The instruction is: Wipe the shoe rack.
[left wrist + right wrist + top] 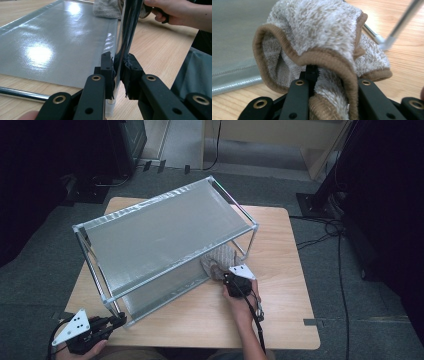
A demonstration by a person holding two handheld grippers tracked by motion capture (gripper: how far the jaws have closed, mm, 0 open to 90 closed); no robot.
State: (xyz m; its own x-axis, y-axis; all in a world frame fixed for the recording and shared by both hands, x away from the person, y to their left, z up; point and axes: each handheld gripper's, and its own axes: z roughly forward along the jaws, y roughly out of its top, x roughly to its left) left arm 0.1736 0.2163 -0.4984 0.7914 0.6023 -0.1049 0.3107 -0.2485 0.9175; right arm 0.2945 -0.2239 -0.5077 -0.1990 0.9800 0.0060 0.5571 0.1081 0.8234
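At the right end of the rack's (165,227) lower shelf (57,42), the right gripper (227,276) holds a bunched cloth (322,37) in its fingers, the shelf stretching leftward, while the left gripper (119,71) clamps the near corner post (128,27) on the desk (280,285).

Light wood table (280,320) sits on grey carpet (45,270). Black cables (340,250) run across the floor to my right, past a dark stand base (312,202). Far side: pale floor strip (182,142) and what looks like a wooden panel (280,130), hard to tell. Both upper corners are very dark. Light is soft, from above.
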